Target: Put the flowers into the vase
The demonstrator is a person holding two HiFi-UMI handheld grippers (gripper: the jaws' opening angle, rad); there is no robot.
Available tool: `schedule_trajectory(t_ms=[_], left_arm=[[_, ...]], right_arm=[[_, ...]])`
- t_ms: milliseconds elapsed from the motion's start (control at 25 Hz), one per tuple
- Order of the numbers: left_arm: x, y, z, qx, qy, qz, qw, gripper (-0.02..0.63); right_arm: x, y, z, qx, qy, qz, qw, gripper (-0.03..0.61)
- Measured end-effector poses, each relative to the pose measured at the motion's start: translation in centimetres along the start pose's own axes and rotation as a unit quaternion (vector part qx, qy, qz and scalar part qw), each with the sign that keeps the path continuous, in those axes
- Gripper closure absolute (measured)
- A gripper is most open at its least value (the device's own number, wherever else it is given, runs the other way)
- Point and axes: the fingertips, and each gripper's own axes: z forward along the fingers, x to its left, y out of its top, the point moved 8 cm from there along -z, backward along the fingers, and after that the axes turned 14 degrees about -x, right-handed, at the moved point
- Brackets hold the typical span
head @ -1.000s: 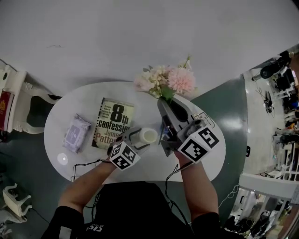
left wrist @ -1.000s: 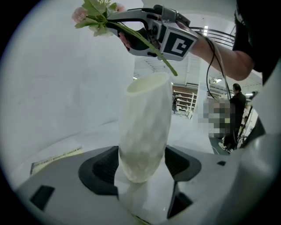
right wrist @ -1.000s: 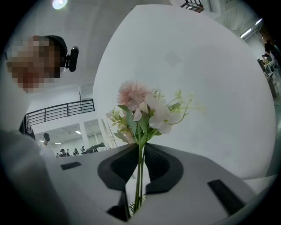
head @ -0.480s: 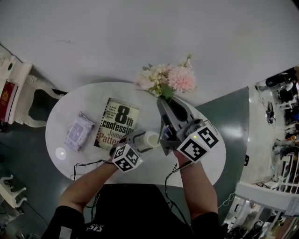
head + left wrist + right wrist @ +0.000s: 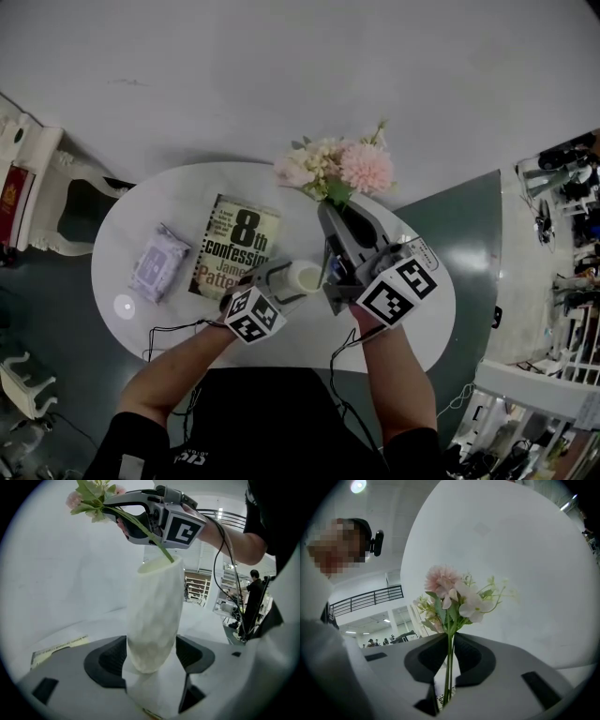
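Note:
My left gripper (image 5: 152, 656) is shut on a white textured vase (image 5: 154, 616), which stands upright between its pads. In the head view the vase (image 5: 302, 277) is low over the table's front, next to the right gripper. My right gripper (image 5: 451, 656) is shut on the thin green stems of a bunch of pink and cream flowers (image 5: 454, 597). The flowers (image 5: 336, 167) stick out past the right gripper (image 5: 330, 208). In the left gripper view the stem (image 5: 140, 527) slants down from the right gripper (image 5: 154, 513), and its lower end reaches the vase's mouth.
On the white oval table (image 5: 169, 206) lie a paperback book (image 5: 232, 246) and a pale purple tissue packet (image 5: 155, 265) to its left. A white chair (image 5: 37, 187) stands off the table's left end. A person's head shows in the right gripper view.
Almost nothing has changed. The right gripper with the flowers has shifted very slightly. The left gripper and the vase have stayed where they were.

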Motion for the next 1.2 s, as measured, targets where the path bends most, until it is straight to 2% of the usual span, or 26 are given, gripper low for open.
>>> schedule_trajectory(t_ms=[1200], left_arm=[[0.6, -0.3, 0.1, 0.004, 0.004, -0.01, 0.9999, 0.281]], right_arm=[[0.9, -1.1, -3.4, 0.023, -0.029, -0.011, 0.999, 0.522]])
